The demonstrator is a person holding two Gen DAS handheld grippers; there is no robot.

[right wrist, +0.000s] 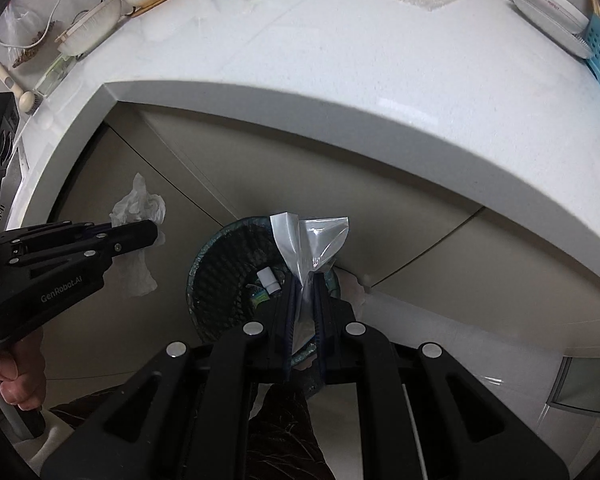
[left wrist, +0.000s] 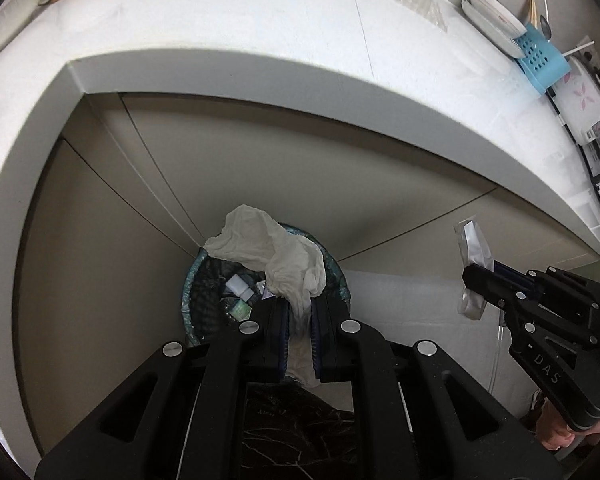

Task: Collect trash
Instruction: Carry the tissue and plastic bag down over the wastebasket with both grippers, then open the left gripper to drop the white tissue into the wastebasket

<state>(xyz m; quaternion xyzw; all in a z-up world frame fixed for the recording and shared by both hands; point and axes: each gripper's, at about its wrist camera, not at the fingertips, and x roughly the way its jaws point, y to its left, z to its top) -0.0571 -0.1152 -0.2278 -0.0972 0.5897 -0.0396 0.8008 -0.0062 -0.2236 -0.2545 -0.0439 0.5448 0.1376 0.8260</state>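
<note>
"DAS" is read on the right tool [left wrist: 470, 276], "GenRobot.AI" on the left tool [right wrist: 154, 232]. A white counter [right wrist: 340, 80] is seen above both, beige cabinets beneath it. A tissue [left wrist: 276, 252] is clamped in the left tool, a clear wrapper [right wrist: 312, 240] in the right, both above the mesh bin [right wrist: 220, 280].

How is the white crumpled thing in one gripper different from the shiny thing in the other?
The crumpled tissue in the left gripper is soft, white and wrinkled; the plastic wrapper in the right gripper is smooth, shiny and see-through. The tissue flops over in folds, while the wrapper stands up stiff with pointed corners. Both are pinched between shut fingers above the trash bin.
</note>
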